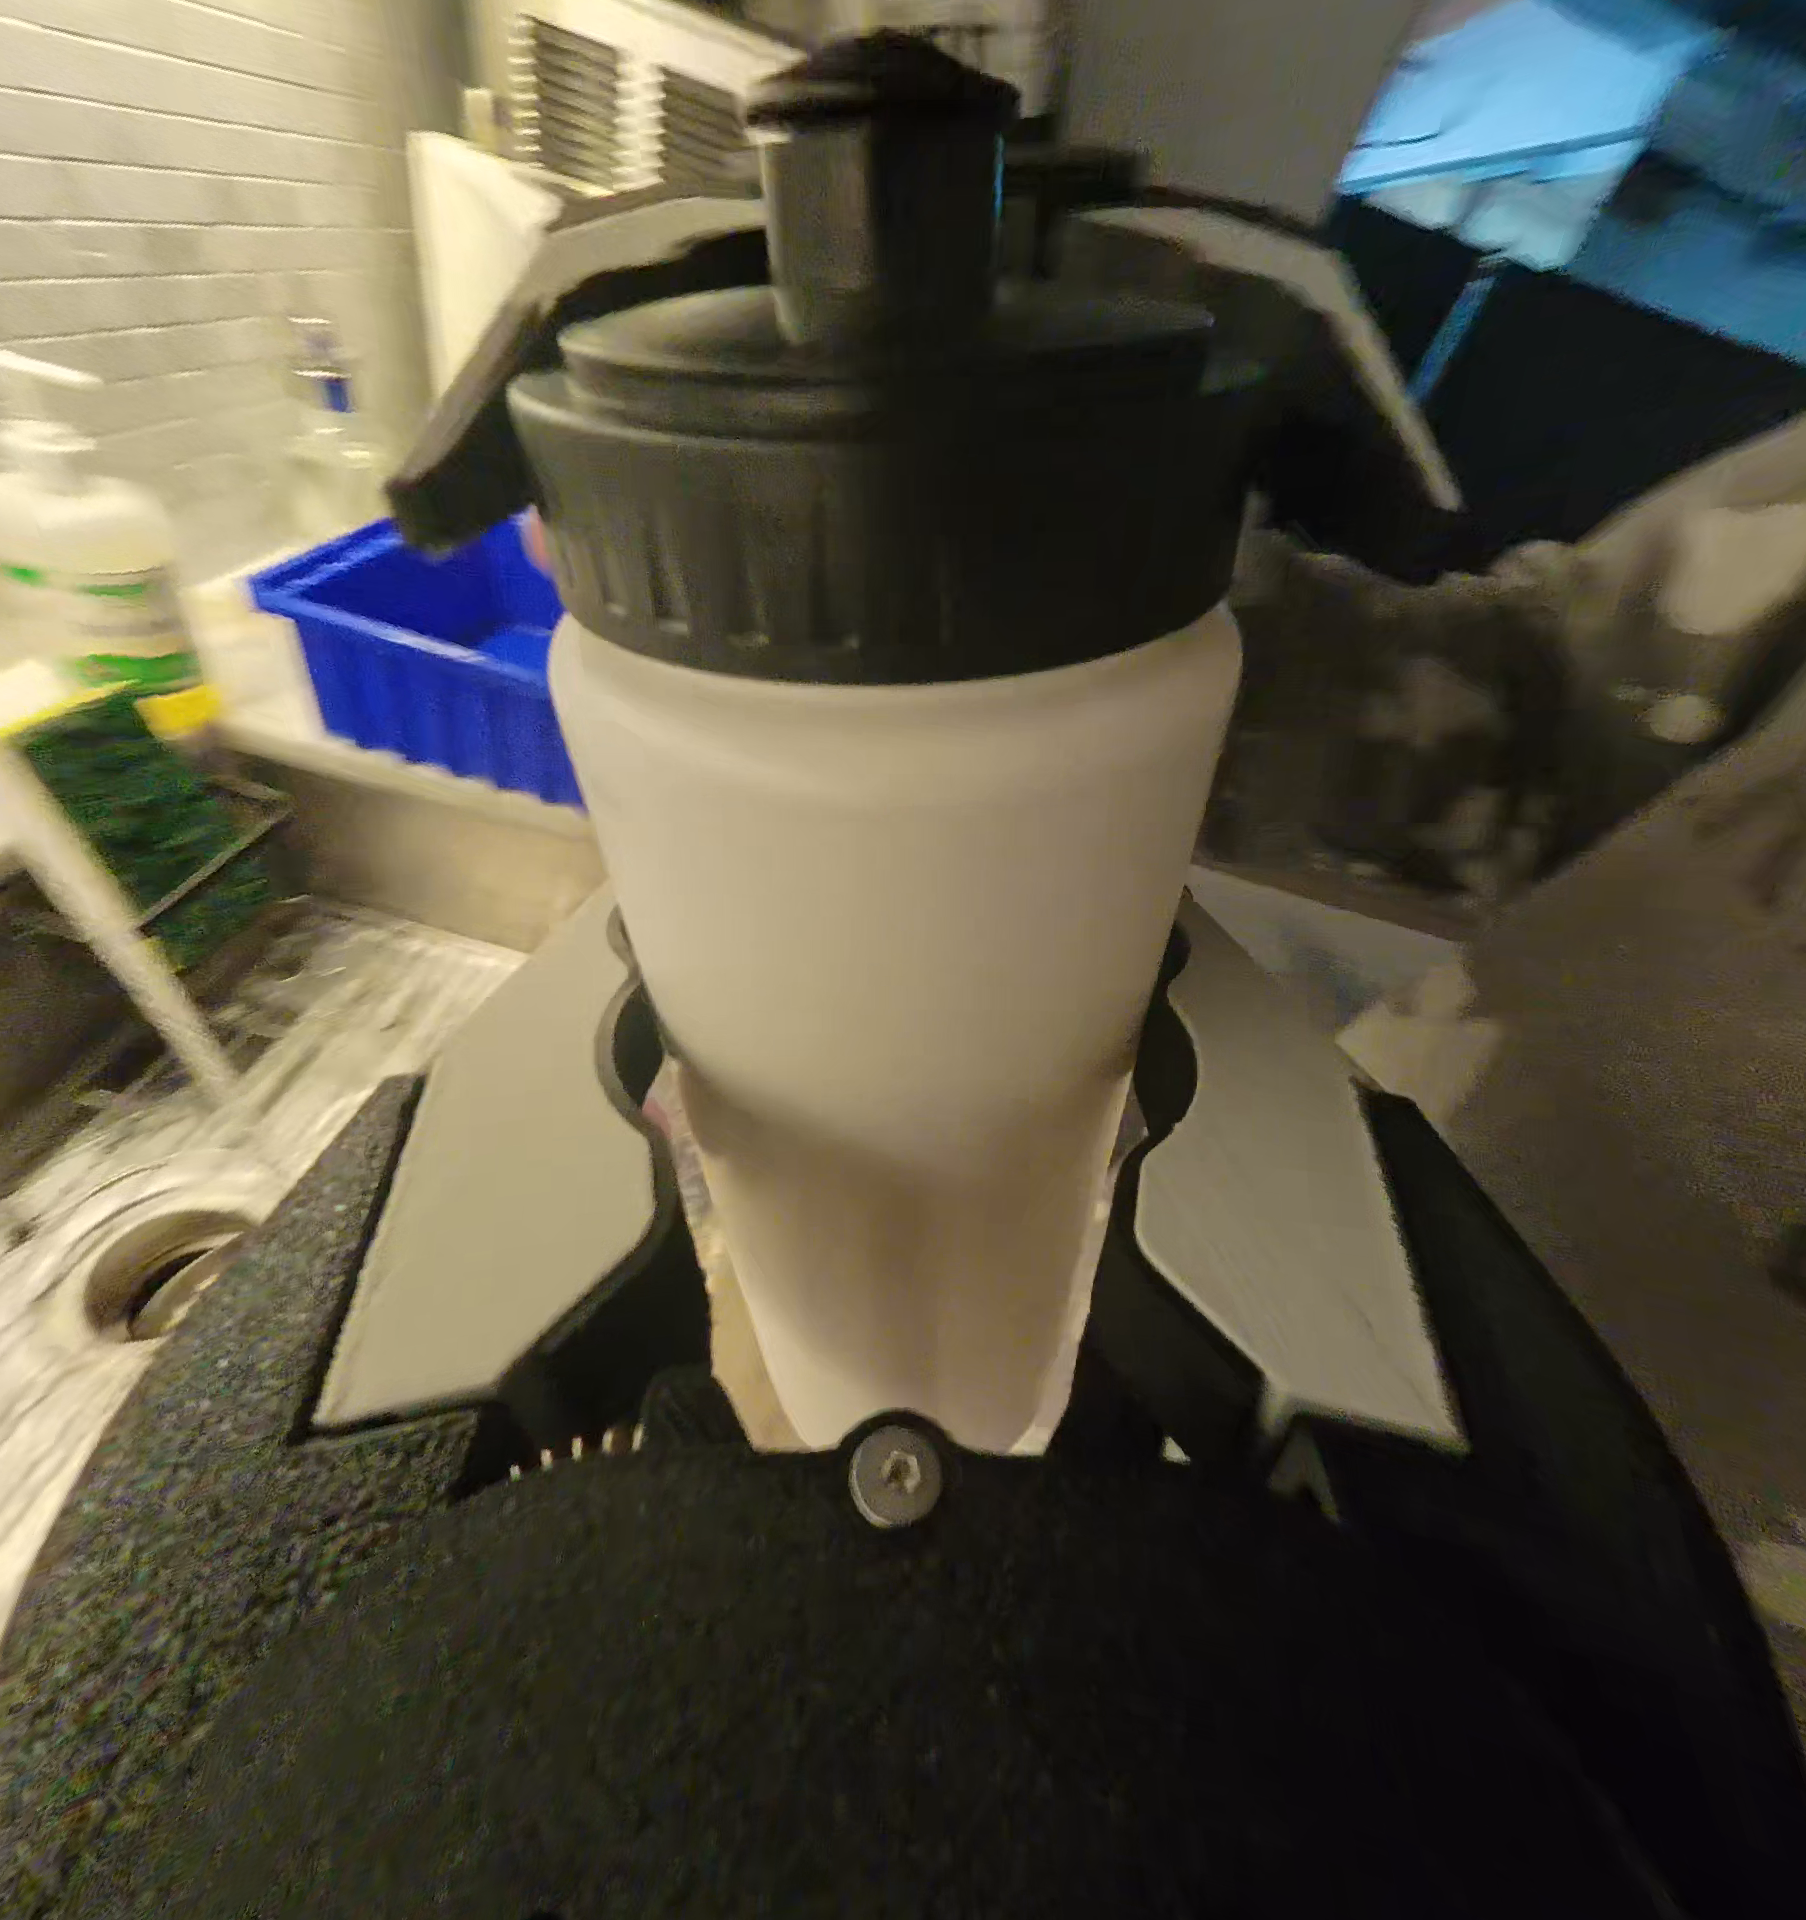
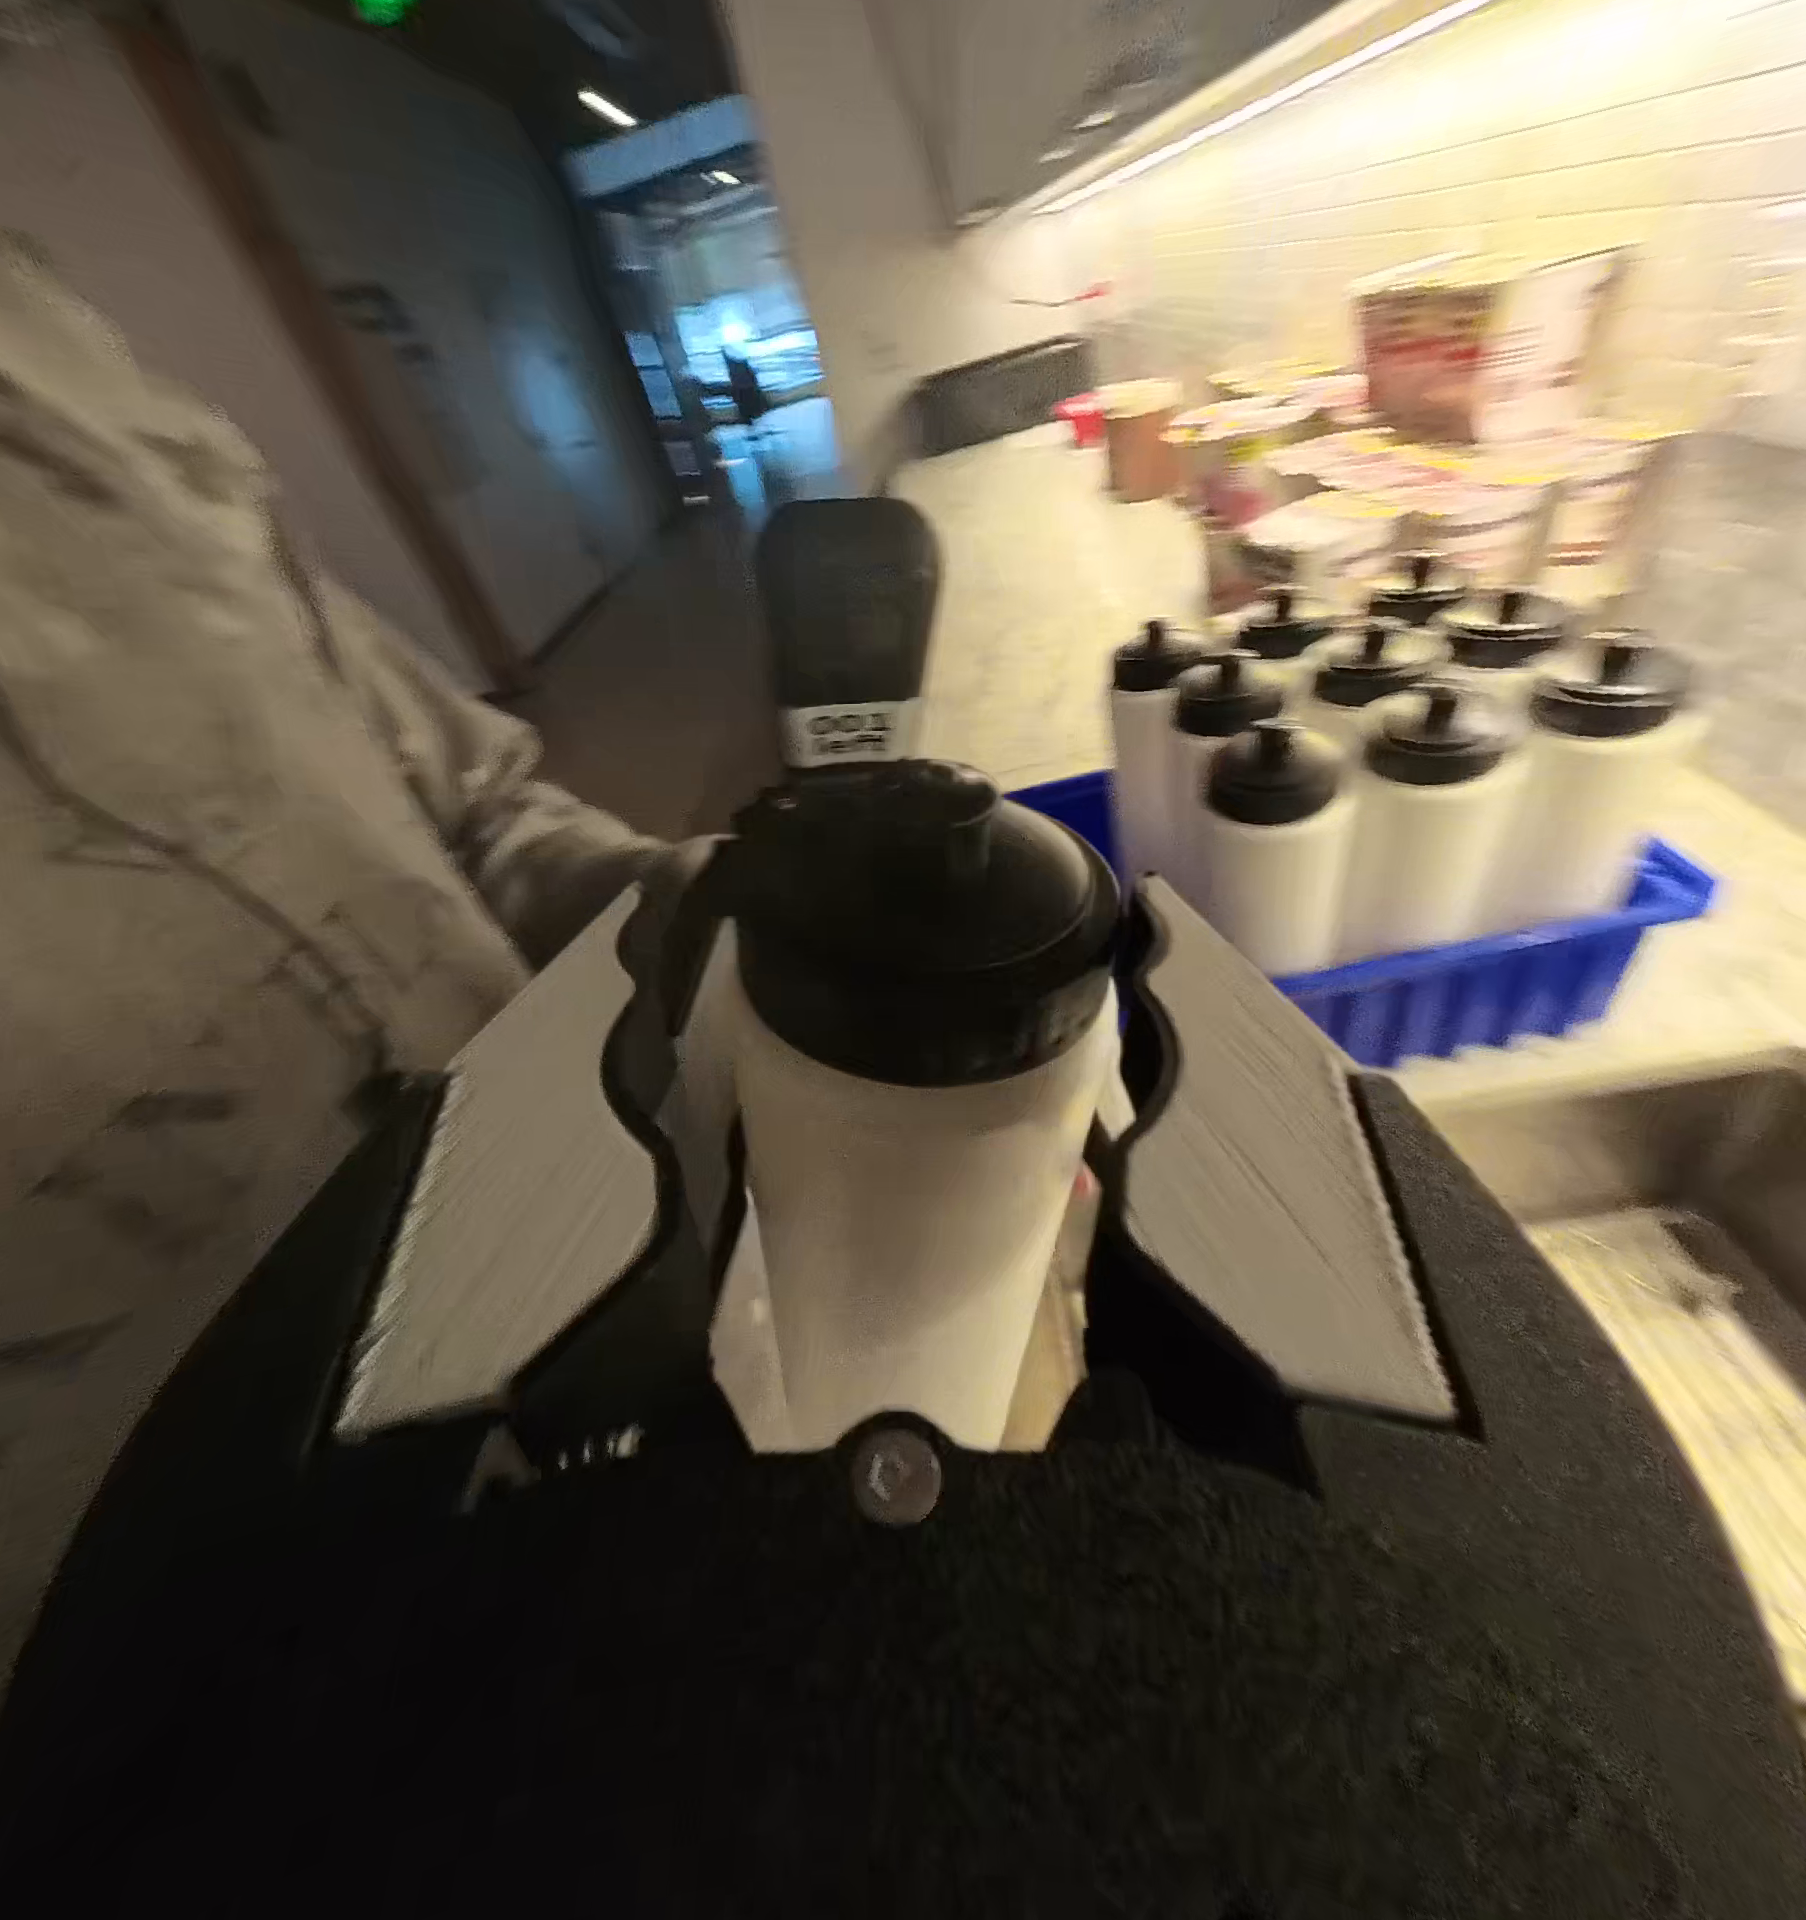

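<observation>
In the left wrist view my left gripper point(image 1: 899, 935) is shut on the body of a white bottle point(image 1: 899, 852) with a black spout cap point(image 1: 878, 499). The bottle points away from the camera. The right gripper's grey fingers point(image 1: 463, 436) flank that cap on both sides. In the right wrist view my right gripper point(image 2: 888, 935) is shut on a white bottle point(image 2: 909, 1195) just below its black cap point(image 2: 920, 914). The left gripper's black handle point(image 2: 847, 623) rises behind the cap. Both views are blurred by motion.
A blue bin point(image 2: 1501, 977) on the counter holds several white bottles point(image 2: 1429, 790) with black caps. A steel sink point(image 1: 431, 842) with a drain point(image 1: 151, 1278) lies below, and it also shows in the right wrist view point(image 2: 1657, 1132). A pump bottle point(image 1: 78, 540) and a green sponge point(image 1: 140, 810) stand at the left. A person's sleeve point(image 2: 151, 727) is close by.
</observation>
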Motion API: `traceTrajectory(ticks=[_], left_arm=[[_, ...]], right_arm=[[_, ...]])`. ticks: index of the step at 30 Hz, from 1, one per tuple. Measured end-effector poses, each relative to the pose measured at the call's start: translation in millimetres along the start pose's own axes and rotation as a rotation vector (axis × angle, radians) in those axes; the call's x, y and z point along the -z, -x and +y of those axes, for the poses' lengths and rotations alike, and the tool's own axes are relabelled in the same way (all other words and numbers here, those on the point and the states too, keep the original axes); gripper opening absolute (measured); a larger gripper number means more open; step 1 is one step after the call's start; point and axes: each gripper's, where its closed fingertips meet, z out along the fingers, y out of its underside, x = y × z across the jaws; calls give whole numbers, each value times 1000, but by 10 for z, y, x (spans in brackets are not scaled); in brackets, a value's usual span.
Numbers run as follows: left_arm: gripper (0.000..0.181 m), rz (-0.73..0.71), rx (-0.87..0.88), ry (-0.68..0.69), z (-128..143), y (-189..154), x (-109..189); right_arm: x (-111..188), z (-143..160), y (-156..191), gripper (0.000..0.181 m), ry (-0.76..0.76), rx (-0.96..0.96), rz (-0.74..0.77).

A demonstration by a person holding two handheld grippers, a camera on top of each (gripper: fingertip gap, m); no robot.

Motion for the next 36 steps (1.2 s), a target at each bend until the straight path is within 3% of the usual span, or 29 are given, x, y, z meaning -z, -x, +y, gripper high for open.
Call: traceTrajectory(ticks=[5, 10, 13, 16, 19, 21, 24, 27, 31, 36], left_arm=[[93, -309, -23, 54, 125, 434, 57], [93, -394, -92, 131, 227, 487, -13], [91, -276, -56, 105, 224, 358, -49], [92, -85, -60, 99, 232, 75, -90], [92, 191, 4, 55, 175, -345, -103], [92, 247, 36, 40, 144, -420, -110], [92, 157, 48, 27, 108, -274, -121], [92, -56, 47, 24, 122, 58, -88], [91, -297, 29, 62, 216, 393, -22], [91, -424, -30, 148, 335, 515, -51]], right_arm=[[106, 83, -384, 87, -10, -1, 514], [4, 222, -437, 78, 25, -29, 602], [-20, 217, -328, 77, 43, -7, 442], [-3, 216, -13, 78, 56, 60, 113], [73, 187, 298, 77, 42, -19, -219], [74, 166, 323, 78, 33, -32, -261], [55, 113, 127, 79, -4, -51, -105], [112, 60, -72, 93, -52, -14, 157], [198, 169, -355, 88, -46, -17, 555], [159, 323, -487, 81, -30, -64, 776]])
